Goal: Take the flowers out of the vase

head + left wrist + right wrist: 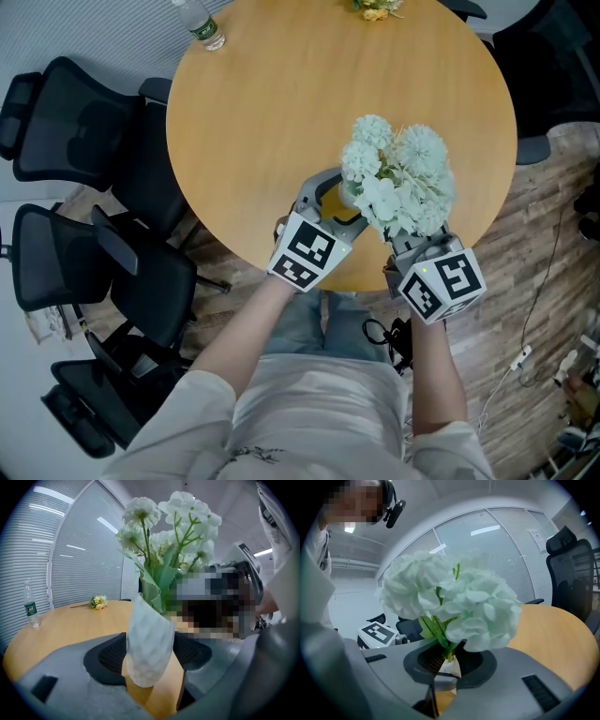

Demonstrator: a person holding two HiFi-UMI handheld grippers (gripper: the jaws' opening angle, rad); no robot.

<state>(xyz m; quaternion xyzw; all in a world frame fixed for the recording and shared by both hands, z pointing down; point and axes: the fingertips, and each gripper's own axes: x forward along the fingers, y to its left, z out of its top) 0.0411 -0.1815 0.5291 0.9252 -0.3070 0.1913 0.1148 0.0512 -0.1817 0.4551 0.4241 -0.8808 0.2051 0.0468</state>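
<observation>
**A:** Start at the left. What's there?

**B:** A water bottle [200, 23] stands at the upper left of the round table [281, 112], well apart from the work. Further in, the left gripper [337, 199] has its fingers closed on the white vase [349, 195], a pad pressing each side. The vase sits near the table's lower edge, at mid-frame.

**A:** And the flowers?

**B:** The flowers [403, 178] are in the vase, spreading up and to the right of its mouth. At the right, the right gripper [405, 242] reaches in beneath the heads. Its fingers are narrow and pinched on the green stems [443, 639] just above the vase's mouth.

**A:** How will the bunch handle?

**B:** I'd judge it light. The heads look soft and easy to crush, and the stems look thin but firm enough to pull on. Low on the stems is the right place to grip. The vase looks light too, and smooth, so it may ride up with the stems unless it's held down.

**A:** What does one view show that another doesn't?

**B:** In the head view the blooms hide the right gripper's pads. The right gripper view shows them with the stems between, and also the left gripper's marker cube [377, 633] at its left. The left gripper view alone shows both pads against the vase wall. From above I can't tell whether the base rests on the table. A small yellow bunch [97, 602] lies far back.
</observation>
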